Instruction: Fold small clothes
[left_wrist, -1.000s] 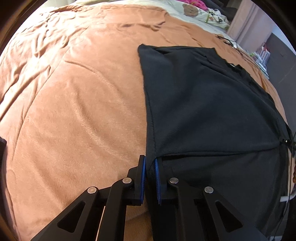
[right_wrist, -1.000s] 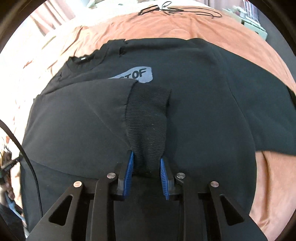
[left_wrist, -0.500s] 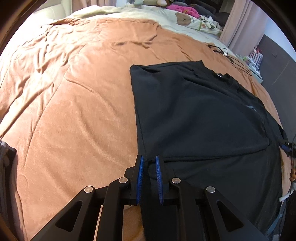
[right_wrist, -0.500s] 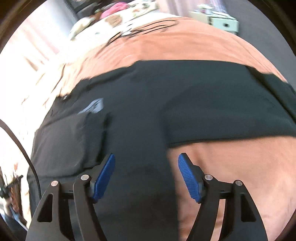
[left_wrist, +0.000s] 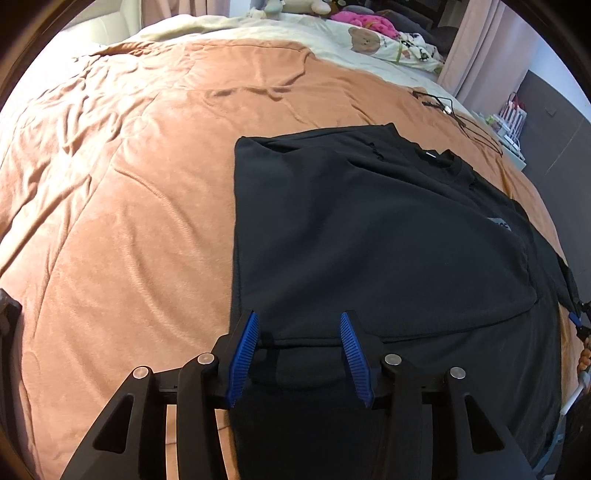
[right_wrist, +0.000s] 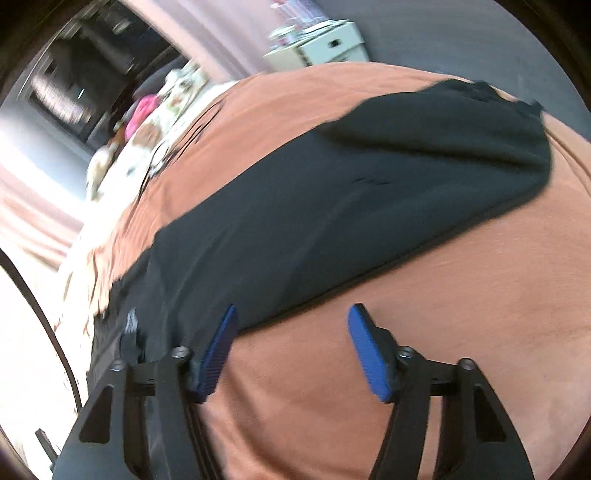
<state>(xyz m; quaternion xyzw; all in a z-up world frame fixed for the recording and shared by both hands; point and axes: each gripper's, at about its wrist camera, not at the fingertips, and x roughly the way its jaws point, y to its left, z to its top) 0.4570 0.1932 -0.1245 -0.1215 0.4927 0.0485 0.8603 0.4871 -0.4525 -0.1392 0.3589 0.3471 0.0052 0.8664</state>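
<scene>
Now black cotton sweatshirt (left_wrist: 369, 236) lies flat on the rust-orange bed cover (left_wrist: 129, 206); its unfolded sleeve (right_wrist: 424, 147) stretches up-right from the right hand-held gripper (right_wrist: 291, 347), jaws apart, empty, having just narrowed. Left hand-held gripper (left_wrist: 299, 354) just opened, straddling the folded hem, farther from that sleeve.

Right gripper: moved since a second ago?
Yes. The right gripper has swung off the black shirt's folded cuff toward the unfolded sleeve side; its open jaws, just closing, now sit over bare orange blanket.
</scene>
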